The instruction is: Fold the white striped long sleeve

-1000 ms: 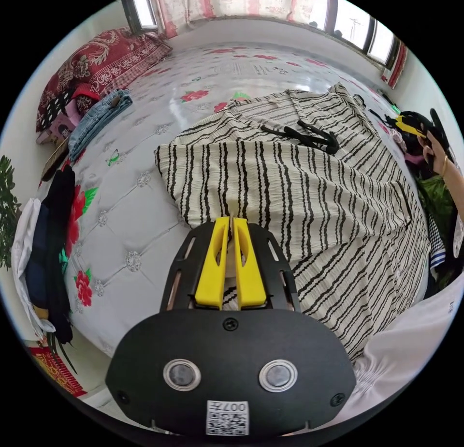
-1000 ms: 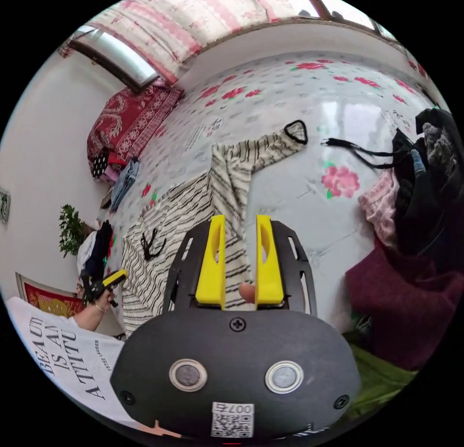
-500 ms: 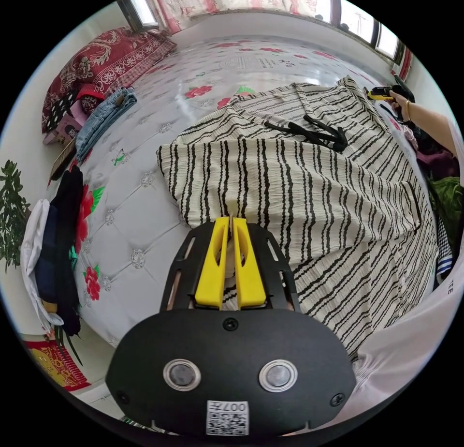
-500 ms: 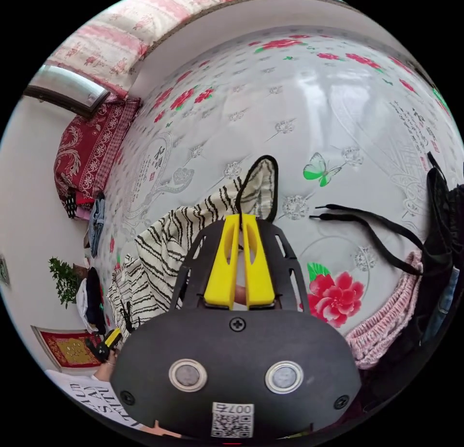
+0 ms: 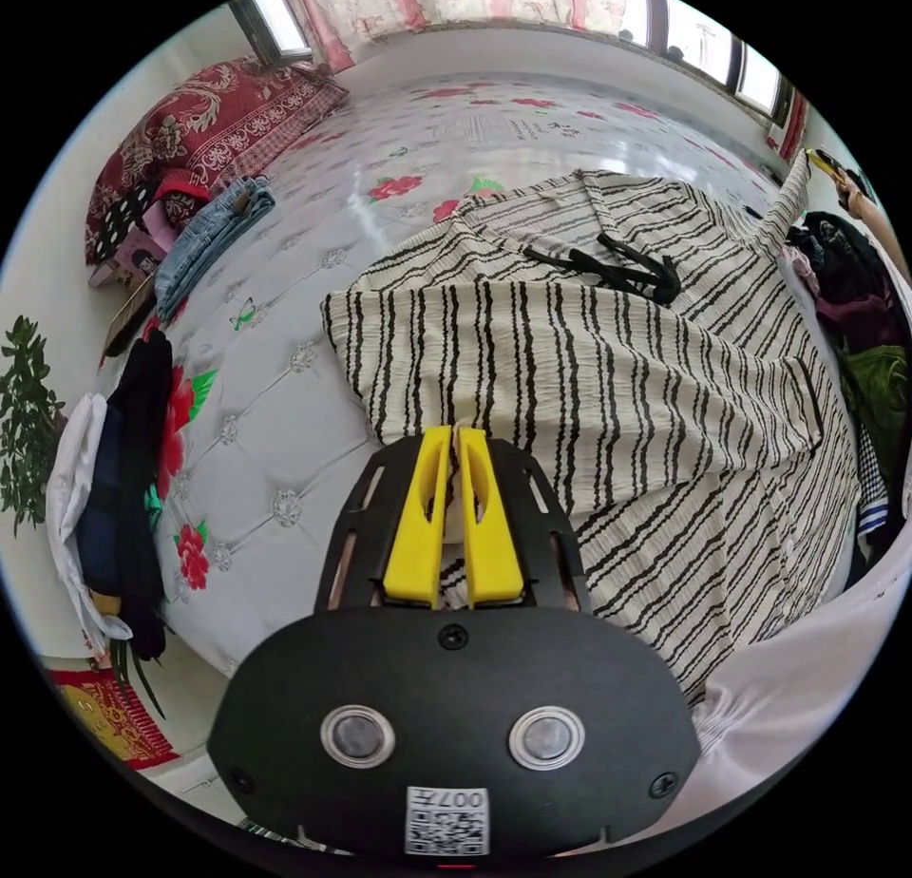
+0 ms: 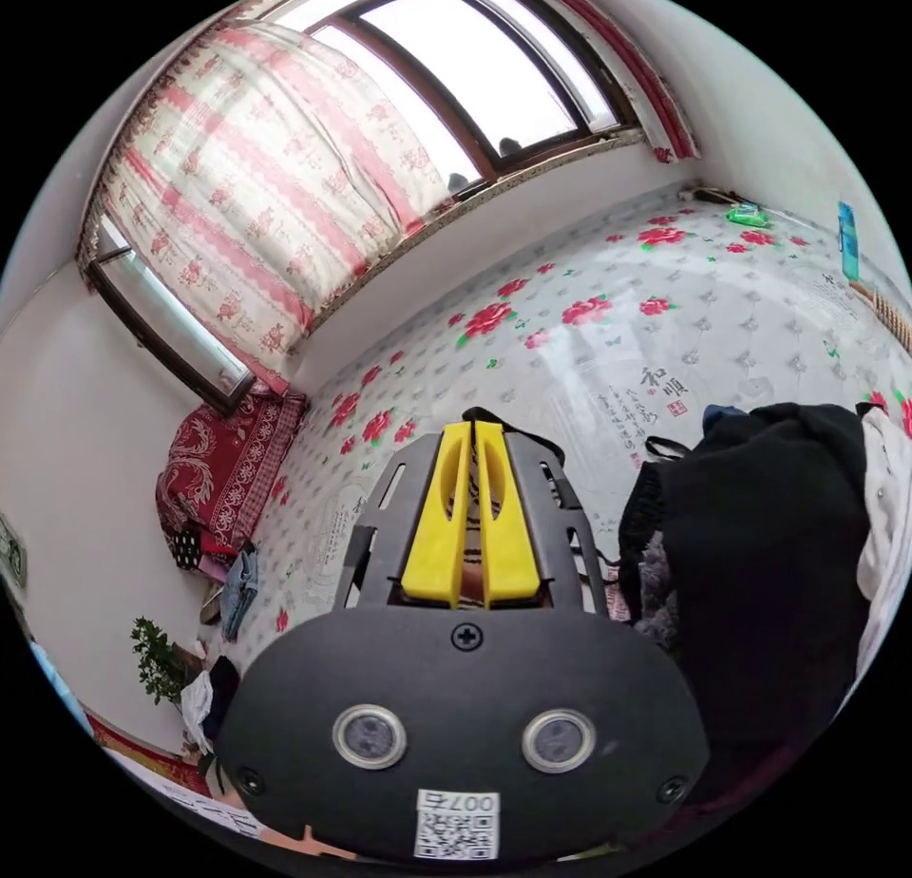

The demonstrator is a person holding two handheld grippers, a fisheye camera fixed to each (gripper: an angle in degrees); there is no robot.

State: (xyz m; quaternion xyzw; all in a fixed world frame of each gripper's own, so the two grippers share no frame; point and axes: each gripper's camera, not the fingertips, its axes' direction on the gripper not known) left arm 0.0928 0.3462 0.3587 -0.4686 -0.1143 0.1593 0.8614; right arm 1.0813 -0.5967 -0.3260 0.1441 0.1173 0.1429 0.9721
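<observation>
A white long-sleeve top with wavy black stripes [image 5: 608,384] lies spread on a quilted white bed cover printed with red flowers [image 5: 285,365]. In the left gripper view, one sleeve [image 5: 532,365] is already folded across the chest, its cuff reaching toward the far side of the body, and a black drawstring tie [image 5: 617,268] rests near the neckline. The left gripper [image 5: 453,436] sits at the near edge of that folded sleeve, its yellow jaws nearly closed with a sliver of pale fabric pinched between the tips, so it appears to grip the cloth there. At the far edge of the same view, the other sleeve [image 5: 788,199] rises off the bed as a taut striped band toward a hand [image 5: 850,184] holding a yellow tool. In the right gripper view, the right gripper [image 6: 472,431] has its jaws drawn close together, with striped cloth visible in the narrow gap and a black-edged cuff [image 6: 494,417] peeking past the tips, so it seems to clamp the sleeve end. Judged from this, the fold is roughly at its early middle: one sleeve is in, the second is lifted but not yet laid across, and the body is still unfolded lengthwise. A heap of dark clothes [image 6: 769,545] sits just beside the right gripper, and folded jeans [image 5: 204,237] lie well apart near a red patterned pillow [image 5: 199,127].
</observation>
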